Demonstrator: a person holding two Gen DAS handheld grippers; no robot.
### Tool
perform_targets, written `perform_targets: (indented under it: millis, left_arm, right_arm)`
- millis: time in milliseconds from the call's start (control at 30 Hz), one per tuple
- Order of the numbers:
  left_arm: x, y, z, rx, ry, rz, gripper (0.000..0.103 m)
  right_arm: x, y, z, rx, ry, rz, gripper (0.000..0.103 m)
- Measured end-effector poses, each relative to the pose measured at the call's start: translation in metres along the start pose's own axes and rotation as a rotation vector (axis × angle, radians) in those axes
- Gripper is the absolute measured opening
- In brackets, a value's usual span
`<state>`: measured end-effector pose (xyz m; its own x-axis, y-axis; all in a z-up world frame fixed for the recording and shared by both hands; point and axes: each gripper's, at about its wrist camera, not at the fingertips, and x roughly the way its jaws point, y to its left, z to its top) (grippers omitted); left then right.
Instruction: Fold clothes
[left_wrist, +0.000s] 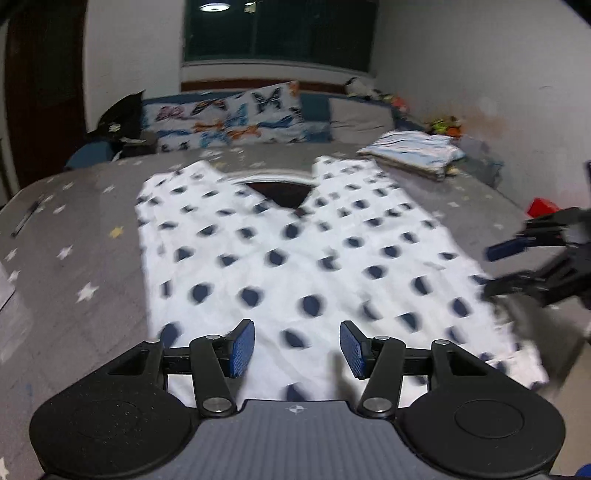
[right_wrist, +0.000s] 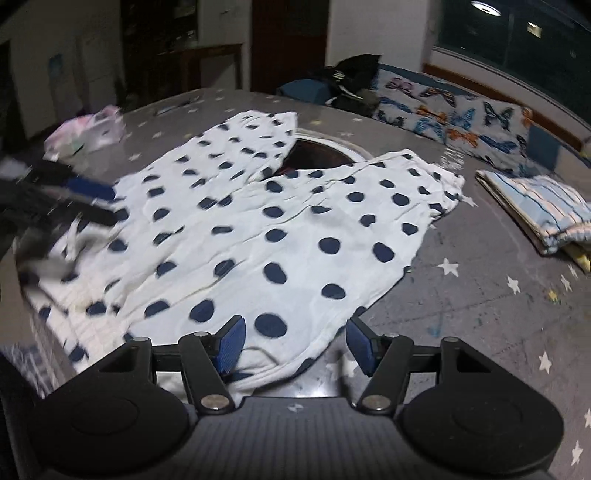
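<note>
A white garment with dark blue polka dots (left_wrist: 295, 251) lies spread flat on the grey star-patterned bed, its dark V-neck opening (left_wrist: 284, 192) pointing away from me. My left gripper (left_wrist: 297, 349) hovers open over the garment's near hem, nothing between its blue pads. In the left wrist view my right gripper (left_wrist: 495, 271) shows blurred at the garment's right edge, jaws apart. In the right wrist view the same garment (right_wrist: 273, 236) fills the middle; my right gripper (right_wrist: 295, 345) stands open over its near right corner, and my left gripper (right_wrist: 99, 205) appears blurred at far left.
A folded blue-striped cloth stack (left_wrist: 417, 153) (right_wrist: 543, 210) lies on the bed's right side. Butterfly-print pillows (left_wrist: 236, 118) line the headboard, with a black bag (right_wrist: 351, 79) beside them. A pink-white bundle (right_wrist: 88, 129) sits at the far left. A wall runs along the right.
</note>
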<state>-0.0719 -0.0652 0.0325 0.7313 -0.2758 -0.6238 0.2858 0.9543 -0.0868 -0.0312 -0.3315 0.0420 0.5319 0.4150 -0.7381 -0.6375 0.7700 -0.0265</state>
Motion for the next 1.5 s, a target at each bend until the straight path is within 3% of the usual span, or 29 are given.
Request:
perform_targets:
  millis: [233, 367, 500, 700, 800, 900, 1067, 1400, 1500]
  left_arm:
    - [0.003, -0.056, 0.003, 0.137, 0.018, -0.175, 0.055]
    - [0.011, -0.089, 0.004, 0.207, 0.050, -0.300, 0.055]
    - [0.019, -0.119, 0.003, 0.266, 0.067, -0.369, 0.057]
    - [0.036, -0.146, -0.005, 0.338, 0.105, -0.363, 0.057]
    - [0.047, -0.150, -0.009, 0.361, 0.135, -0.358, 0.039]
    - [0.053, -0.150, -0.012, 0.365, 0.149, -0.356, 0.033]
    - [0.055, -0.135, -0.005, 0.289, 0.152, -0.400, 0.013]
    - [0.042, -0.087, 0.015, 0.009, 0.130, -0.533, 0.012]
    - [0.042, -0.079, 0.017, -0.030, 0.125, -0.549, 0.013]
  right_arm:
    - [0.013, 0.000, -0.007, 0.000, 0.047, 0.009, 0.062]
    - [0.002, -0.014, -0.003, 0.053, 0.026, 0.003, 0.062]
    - [-0.002, -0.034, 0.003, 0.107, 0.019, -0.036, 0.062]
    - [0.003, -0.069, 0.009, 0.202, 0.024, -0.063, 0.060]
    - [0.008, -0.084, 0.013, 0.230, 0.028, -0.077, 0.059]
    - [0.015, -0.100, 0.017, 0.263, 0.032, -0.076, 0.056]
    - [0.029, -0.128, 0.029, 0.326, 0.018, -0.091, 0.047]
    - [0.092, -0.189, 0.088, 0.454, -0.041, -0.108, 0.041]
    - [0.119, -0.201, 0.107, 0.455, -0.041, -0.125, 0.041]
